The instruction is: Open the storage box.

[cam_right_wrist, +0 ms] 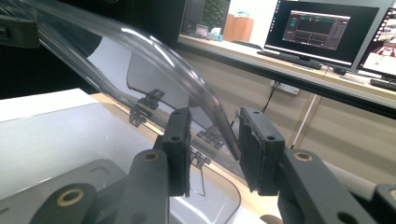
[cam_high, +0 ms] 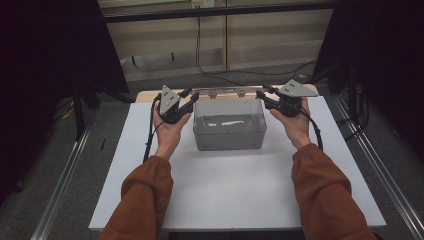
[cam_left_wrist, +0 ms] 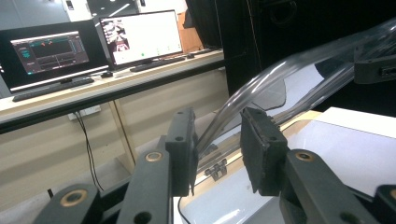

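in the high view, a clear plastic box (cam_high: 229, 131) was seen mid-table, its hinged lid (cam_high: 227, 93) flanked by the left gripper (cam_high: 190, 100) and right gripper (cam_high: 260, 96). in the left gripper view, the lid's rim (cam_left_wrist: 252, 88) lay between narrowed jaws, contact unclear. in the right gripper view, the same was found; the lid was judged light, stiff, slippery, best taken at its corners.
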Demonstrator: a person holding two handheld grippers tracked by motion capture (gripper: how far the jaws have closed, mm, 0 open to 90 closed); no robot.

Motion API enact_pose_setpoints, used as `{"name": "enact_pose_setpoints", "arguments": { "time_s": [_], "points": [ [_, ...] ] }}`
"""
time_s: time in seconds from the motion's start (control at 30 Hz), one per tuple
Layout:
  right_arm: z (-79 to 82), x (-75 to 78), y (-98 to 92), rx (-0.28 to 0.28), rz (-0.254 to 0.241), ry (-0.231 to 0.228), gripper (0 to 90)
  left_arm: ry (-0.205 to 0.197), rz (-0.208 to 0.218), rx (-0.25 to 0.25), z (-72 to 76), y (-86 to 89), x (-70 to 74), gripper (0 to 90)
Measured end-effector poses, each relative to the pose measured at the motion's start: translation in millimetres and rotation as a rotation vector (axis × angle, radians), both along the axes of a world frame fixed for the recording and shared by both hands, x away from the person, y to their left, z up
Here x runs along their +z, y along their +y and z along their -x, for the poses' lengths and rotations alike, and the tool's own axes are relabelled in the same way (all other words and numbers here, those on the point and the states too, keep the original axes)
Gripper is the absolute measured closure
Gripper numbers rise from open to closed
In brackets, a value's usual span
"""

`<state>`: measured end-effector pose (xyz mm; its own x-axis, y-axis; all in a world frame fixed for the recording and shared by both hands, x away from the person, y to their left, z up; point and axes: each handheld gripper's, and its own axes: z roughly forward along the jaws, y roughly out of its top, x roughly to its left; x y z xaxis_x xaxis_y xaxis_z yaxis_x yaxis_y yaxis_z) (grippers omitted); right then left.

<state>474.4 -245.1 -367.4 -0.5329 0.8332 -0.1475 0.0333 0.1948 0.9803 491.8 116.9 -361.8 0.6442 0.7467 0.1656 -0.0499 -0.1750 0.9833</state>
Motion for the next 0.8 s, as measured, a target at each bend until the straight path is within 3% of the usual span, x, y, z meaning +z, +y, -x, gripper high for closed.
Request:
{"name": "enact_pose_setpoints", "arguments": {
  "time_s": [0.47, 0.8],
  "points": [
    [-8.1, 5.7, -0.5, -0.002, -0.002, -0.006, 66.4, 0.017, 0.007, 0.009, -12.5, 0.2, 0.4, 68.9],
    [-12.8, 9.2, -0.8, -0.003, 0.001, -0.005, 67.0, 0.033, -0.013, 0.030, -23.3, 0.7, -1.6, 66.2]
  ]
}}
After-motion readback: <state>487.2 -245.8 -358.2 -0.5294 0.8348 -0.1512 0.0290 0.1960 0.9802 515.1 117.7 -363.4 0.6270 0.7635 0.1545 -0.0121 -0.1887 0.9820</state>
